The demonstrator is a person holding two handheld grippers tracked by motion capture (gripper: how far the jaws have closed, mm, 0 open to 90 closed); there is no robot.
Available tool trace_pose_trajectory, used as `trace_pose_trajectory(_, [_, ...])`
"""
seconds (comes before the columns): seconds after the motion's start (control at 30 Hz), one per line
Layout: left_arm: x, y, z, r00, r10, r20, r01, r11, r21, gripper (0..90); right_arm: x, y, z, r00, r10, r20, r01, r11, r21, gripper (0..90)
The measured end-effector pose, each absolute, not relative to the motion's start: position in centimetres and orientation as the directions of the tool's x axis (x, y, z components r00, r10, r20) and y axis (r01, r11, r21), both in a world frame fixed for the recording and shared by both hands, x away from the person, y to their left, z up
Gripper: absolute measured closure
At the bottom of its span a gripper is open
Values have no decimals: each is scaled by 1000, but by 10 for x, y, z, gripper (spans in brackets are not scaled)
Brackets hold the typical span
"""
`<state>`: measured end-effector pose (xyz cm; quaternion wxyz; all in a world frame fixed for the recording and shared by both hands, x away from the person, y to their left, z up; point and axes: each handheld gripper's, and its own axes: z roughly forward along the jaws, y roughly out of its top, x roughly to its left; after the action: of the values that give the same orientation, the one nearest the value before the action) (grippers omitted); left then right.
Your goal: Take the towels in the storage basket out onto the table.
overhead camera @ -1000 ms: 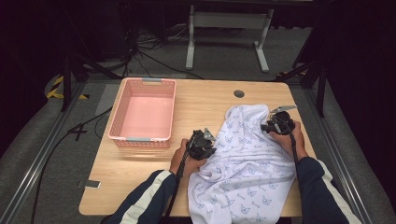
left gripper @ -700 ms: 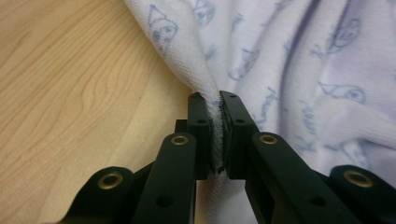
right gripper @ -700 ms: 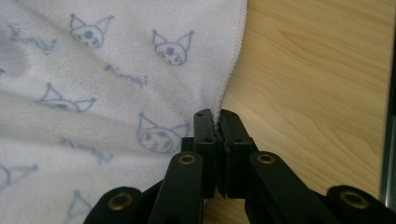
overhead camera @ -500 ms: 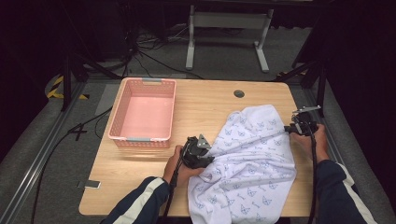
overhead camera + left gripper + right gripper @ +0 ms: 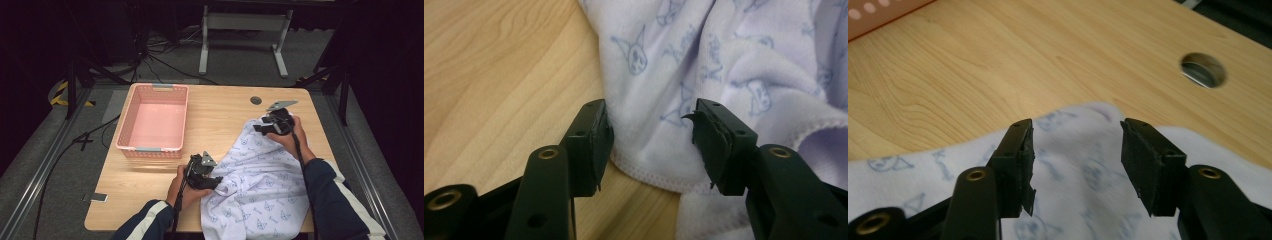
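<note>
Nearest the person, the white cloth [image 5: 260, 190] with its pale blue cartoon print lies rumpled on the right half of the table [image 5: 220, 120], its lower part hanging over the near edge between the two striped sleeves.

The left claw [image 5: 216, 181] sits low at the cloth's left border, near the table's front edge. In the left gripper view its jaws stand apart, having just been opening, and a stitched hem of the cloth [image 5: 684, 100] lies between them — the pads do not press on it, though the left pad is right against the hem's edge. Bare wood shows to the left of that jaw.

Farther back, the right claw [image 5: 260, 127] hovers at the cloth's far corner, held in a hand at the right side of the table. Its jaws have also just been opening and are spread, with nothing pinched; the right gripper view shows the cloth's far edge [image 5: 1073, 150] lying flat below and between them, wood beyond.

Beyond that corner — a round cable hole [image 5: 256, 100] in the tabletop. At the far left stands a pink basket [image 5: 131, 140], well apart from the cloth.
</note>
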<state>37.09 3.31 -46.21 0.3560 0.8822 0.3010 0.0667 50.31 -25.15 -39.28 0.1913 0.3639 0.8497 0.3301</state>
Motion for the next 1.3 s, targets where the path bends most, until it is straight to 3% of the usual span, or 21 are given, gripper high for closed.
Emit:
trace_pose_trajectory(0.27, [369, 30, -464, 817, 574, -58, 455, -580, 675, 547, 521, -204, -420, -698, 710, -92, 515, 587, 625, 462])
trace_pose_trajectory(0.37, [367, 28, -464, 821, 568, -48, 447, -589, 673, 583, 525, -200, -430, -691, 717, -94, 545, 602, 583, 559])
trace_pose_trajectory(0.43, [368, 28, -462, 831, 554, -42, 437, -606, 665, 599, 525, -202, -436, -681, 726, -101, 564, 607, 560, 672])
trace_pose_trajectory(0.6, [367, 26, -463, 827, 560, -45, 442, -600, 667, 641, 521, -212, -436, -676, 731, -92, 559, 591, 581, 850])
trace_pose_trajectory(0.7, [367, 25, -463, 831, 554, -46, 437, -599, 671, 660, 514, -217, -427, -692, 717, -83, 522, 577, 629, 870])
trace_pose_trajectory(0.83, [366, 23, -462, 840, 542, -32, 421, -613, 669, 800, 501, -229, -411, -716, 696, -52, 488, 553, 675, 869])
trace_pose_trajectory(0.93, [360, 18, -459, 856, 517, 11, 382, -647, 659, 827, 479, -251, -394, -740, 672, -27, 442, 517, 733, 867])
trace_pose_trajectory(1.1, [350, 13, -448, 888, 458, 35, 327, -684, 652, 815, 432, -298, -386, -785, 620, -3, 387, 493, 779, 869])
trace_pose_trajectory(1.3, [338, 2, -432, 930, 367, 21, 254, -683, 685, 717, 389, -339, -407, -788, 616, 4, 424, 537, 729, 868])
